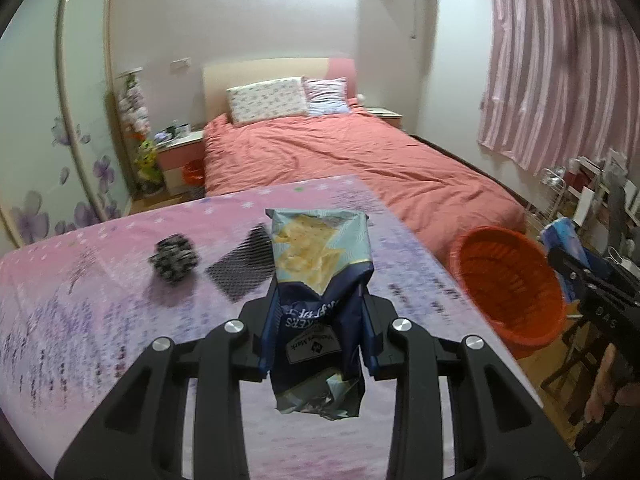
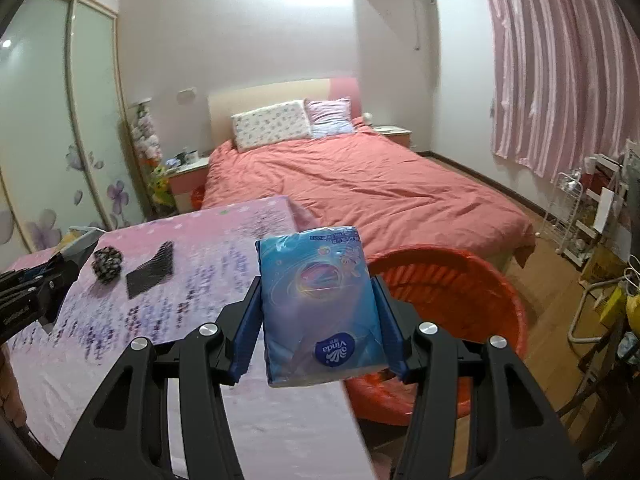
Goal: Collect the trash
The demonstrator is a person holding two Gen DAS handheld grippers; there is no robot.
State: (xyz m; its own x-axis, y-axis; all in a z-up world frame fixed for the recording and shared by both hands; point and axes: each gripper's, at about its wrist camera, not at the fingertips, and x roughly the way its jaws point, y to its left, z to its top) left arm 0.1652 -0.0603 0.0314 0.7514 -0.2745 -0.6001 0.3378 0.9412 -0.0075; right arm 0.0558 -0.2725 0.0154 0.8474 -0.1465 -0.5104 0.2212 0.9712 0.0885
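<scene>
My left gripper (image 1: 320, 300) is clamped on the cracker bag (image 1: 320, 264), center frame; right gripper (image 2: 318, 312) squeezes the tissue pack (image 2: 316, 304) w/ the orange basket (image 2: 460, 280) lower right, beside the table (image 2: 200, 280).

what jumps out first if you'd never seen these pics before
Each gripper holds a packet up in front of its camera: the left gripper is shut on a crumpled cracker bag, the right gripper on a blue tissue pack. Just beyond the right one sits a bright orange basket on the floor, beside the pink-clothed table. A bed with a coral cover fills the room behind.
</scene>
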